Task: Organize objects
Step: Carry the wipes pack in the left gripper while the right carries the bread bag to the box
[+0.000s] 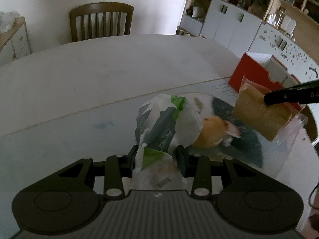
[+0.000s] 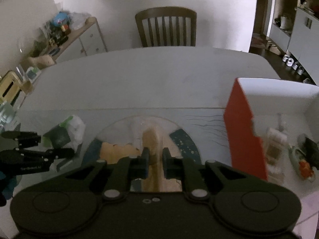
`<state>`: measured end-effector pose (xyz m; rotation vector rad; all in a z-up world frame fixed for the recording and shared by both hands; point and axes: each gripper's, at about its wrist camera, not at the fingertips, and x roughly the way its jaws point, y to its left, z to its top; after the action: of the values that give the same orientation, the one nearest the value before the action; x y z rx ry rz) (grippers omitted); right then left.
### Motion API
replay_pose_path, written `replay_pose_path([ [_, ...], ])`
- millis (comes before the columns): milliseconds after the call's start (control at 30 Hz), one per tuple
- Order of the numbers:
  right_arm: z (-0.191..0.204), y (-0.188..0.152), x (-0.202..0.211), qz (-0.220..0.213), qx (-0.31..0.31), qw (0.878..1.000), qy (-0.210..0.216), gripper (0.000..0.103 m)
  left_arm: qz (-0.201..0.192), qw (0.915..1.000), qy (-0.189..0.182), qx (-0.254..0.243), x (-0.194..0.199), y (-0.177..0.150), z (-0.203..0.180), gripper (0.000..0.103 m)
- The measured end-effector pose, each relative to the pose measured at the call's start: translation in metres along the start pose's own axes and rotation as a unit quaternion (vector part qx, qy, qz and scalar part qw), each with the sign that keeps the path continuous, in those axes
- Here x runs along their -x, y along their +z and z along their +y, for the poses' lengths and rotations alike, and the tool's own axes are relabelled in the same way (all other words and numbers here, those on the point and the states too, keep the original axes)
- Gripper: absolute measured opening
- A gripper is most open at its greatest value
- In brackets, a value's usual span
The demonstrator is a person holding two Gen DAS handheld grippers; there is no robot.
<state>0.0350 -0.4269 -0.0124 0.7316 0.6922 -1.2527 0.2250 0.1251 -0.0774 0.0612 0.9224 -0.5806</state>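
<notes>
Plastic bag (image 1: 159,127) between left fingers (image 1: 180,155)

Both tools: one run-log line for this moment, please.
left tool: shut on white-green bag | right tool: shut on tan packet | both lifted | red box: on table

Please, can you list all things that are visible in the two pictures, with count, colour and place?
plastic bag: 1, white, green and grey, between the left claw's pads
grain packet: 1, yellow-tan, held by the right claw
round bun: 1, orange-tan, on the placemat
placemat: 1, dark blue, on the table
box: 1, red outside, white inside, table's right
table: 1, white
chair: 1, brown, behind the table
left claw: 1, black, gripping the bag
right claw: 1, black, shut on the packet
</notes>
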Motion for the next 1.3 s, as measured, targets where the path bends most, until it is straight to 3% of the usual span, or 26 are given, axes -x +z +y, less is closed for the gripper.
replay_pose_path([
  [400,-0.022,-0.012,0.063,-0.037,-0.027,0.999,-0.006,0.012,-0.029,0.9985,-0.045,-0.008,0.042,0.015,-0.065,0.038],
  [833,-0.082,-0.002,0.114,-0.092,-0.014,0.996,-0.013,0.007,-0.047,0.9965,-0.058,-0.037,0.029,0.045,-0.153,0.038],
  [1100,-0.092,-0.016,0.107,-0.045,0.027,0.998,0.032,0.010,-0.047,0.9981,-0.036,-0.017,0.018,0.046,-0.167,0.038],
  [1300,-0.079,-0.045,0.086,-0.002,0.017,0.999,0.046,0.025,-0.040,0.9986,-0.029,-0.018,0.018,0.035,-0.160,0.038],
])
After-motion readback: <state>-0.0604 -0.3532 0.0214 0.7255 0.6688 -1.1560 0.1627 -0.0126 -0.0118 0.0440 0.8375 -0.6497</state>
